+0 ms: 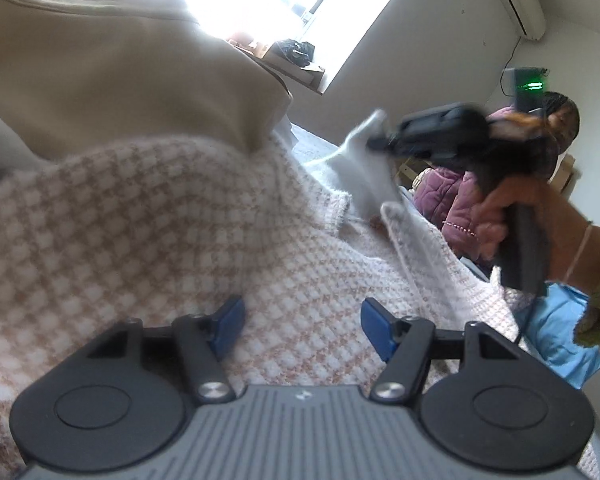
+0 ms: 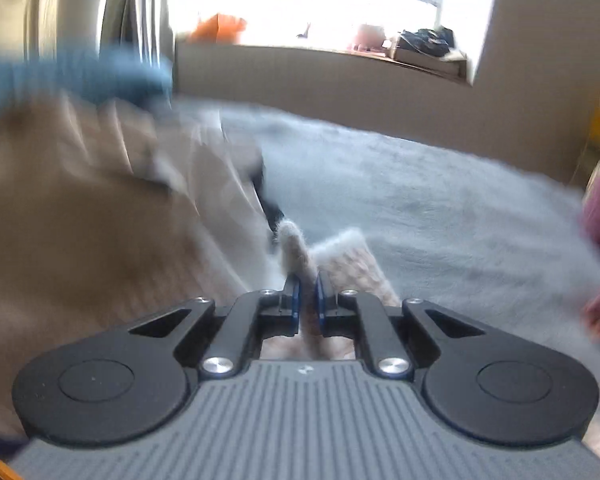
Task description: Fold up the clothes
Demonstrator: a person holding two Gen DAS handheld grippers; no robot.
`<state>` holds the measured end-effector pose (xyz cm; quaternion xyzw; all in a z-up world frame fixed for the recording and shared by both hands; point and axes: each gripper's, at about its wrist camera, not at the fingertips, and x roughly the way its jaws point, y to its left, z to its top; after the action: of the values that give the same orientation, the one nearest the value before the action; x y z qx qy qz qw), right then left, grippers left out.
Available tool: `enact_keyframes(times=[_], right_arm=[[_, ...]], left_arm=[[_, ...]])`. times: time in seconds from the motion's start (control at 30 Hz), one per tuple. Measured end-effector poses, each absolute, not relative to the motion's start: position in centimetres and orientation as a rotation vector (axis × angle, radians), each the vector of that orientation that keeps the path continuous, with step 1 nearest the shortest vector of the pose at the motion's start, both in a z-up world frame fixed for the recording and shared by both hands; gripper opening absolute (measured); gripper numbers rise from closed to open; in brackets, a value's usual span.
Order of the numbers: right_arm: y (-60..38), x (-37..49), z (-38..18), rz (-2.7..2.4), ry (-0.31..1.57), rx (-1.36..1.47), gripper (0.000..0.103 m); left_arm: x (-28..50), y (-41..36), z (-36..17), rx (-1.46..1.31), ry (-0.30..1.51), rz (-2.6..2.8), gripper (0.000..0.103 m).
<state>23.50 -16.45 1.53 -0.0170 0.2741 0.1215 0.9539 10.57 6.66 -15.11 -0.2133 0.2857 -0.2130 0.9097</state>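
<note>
Soft and floppy, the checked sweater (image 1: 148,240) lies on the bed under the wide-open left gripper (image 1: 302,326), while the right gripper (image 2: 307,294) pinches its edge, a good spot to hold.

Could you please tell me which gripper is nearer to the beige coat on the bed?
Left. The left gripper hovers open over the checked sweater, just below the beige coat. The right gripper is farther off, shut on a sweater edge.

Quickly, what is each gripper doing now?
Left gripper: open, over the checked sweater, gripping nothing.
Right gripper: closed on the sweater's edge.
</note>
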Motion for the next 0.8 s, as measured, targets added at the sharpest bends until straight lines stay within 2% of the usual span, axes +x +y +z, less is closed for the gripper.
enact_keyframes(times=[0.13, 0.2, 0.27, 0.33, 0.4, 0.57, 0.67, 0.8], right_arm=[[-15.7, 22.5, 1.6, 0.367, 0.528, -0.034, 0.006], [-14.7, 23.5, -0.6, 0.38, 0.602, -0.057, 0.007], [-14.1, 25.6, -4.1, 0.379, 0.748, -0.059, 0.012], [-14.2, 26.6, -6.2, 0.356, 0.773, -0.029, 0.012], [-14.4, 27.0, -5.1, 0.334, 0.804, 0.035, 0.015], [-17.7, 22.0, 2.4, 0.356, 0.725, 0.14, 0.043], [-21.3, 19.5, 6.4, 0.268, 0.705, 0.132, 0.043], [-24.3, 19.9, 7.1, 0.1, 0.814, 0.028, 0.039]], left_arm=[[10.6, 6.6, -15.2, -0.448, 0.585, -0.444, 0.066], [10.6, 6.7, -15.3, -0.45, 0.583, -0.445, 0.066], [10.6, 6.8, -15.4, -0.455, 0.583, -0.448, 0.066], [10.5, 7.0, -15.4, -0.464, 0.58, -0.452, 0.066], [10.5, 7.2, -15.5, -0.474, 0.578, -0.457, 0.066], [10.3, 7.9, -15.8, -0.506, 0.57, -0.472, 0.066], [10.3, 7.9, -15.8, -0.507, 0.565, -0.474, 0.066], [10.2, 7.8, -15.8, -0.497, 0.561, -0.471, 0.066]])
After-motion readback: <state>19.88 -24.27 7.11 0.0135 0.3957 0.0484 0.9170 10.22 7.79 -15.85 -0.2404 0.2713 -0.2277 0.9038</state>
